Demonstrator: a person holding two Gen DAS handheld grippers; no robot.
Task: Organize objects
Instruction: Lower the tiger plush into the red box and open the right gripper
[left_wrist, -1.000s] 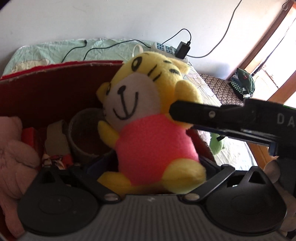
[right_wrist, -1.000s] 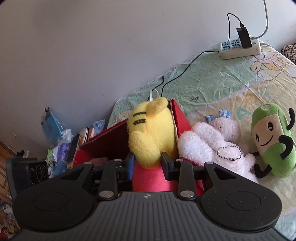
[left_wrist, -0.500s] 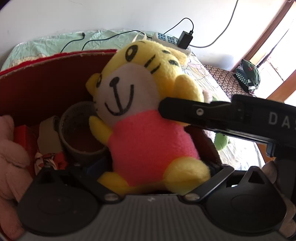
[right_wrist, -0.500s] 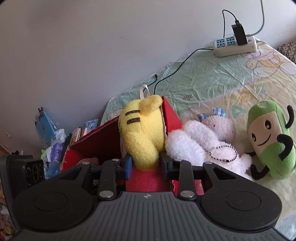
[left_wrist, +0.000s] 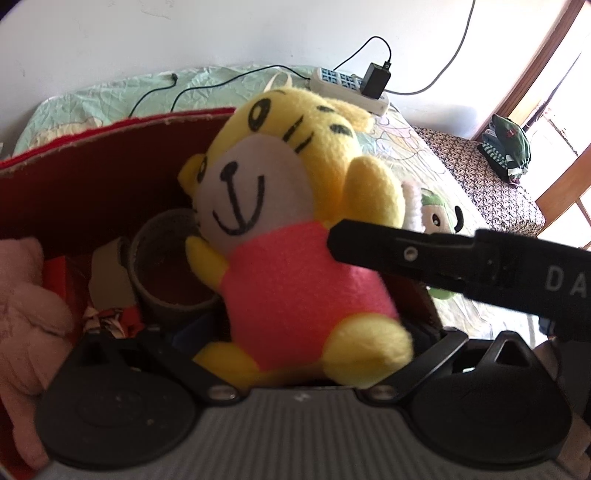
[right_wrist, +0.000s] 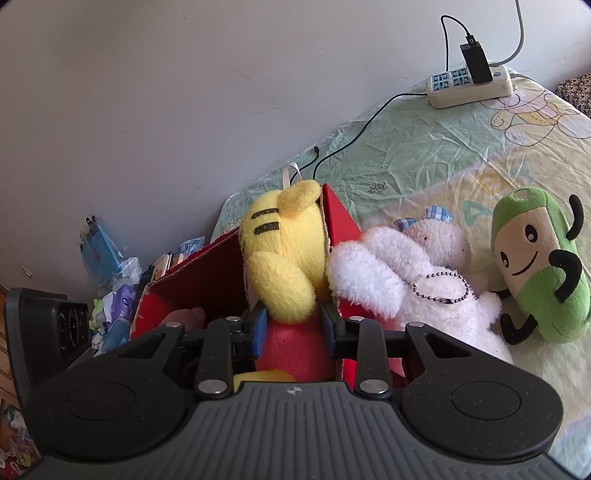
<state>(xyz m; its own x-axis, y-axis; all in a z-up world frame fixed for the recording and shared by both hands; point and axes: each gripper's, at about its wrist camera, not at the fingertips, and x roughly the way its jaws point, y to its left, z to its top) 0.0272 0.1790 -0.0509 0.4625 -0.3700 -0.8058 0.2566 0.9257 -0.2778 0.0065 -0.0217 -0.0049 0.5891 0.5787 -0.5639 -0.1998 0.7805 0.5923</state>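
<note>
Right gripper, marked "DA", was clenched on a fuzzy yellow tiger plush in pink fleece, over the red cardboard box. Left gripper's state couldn't be told; its fingers were hidden behind the plush.

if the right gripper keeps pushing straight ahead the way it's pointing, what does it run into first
The right gripper is shut on the yellow tiger plush; straight ahead, that plush likely meets the red box wall first, though depth is unclear.

Right hand-held gripper clamps yellow plush over red box; white plush adj.
</note>
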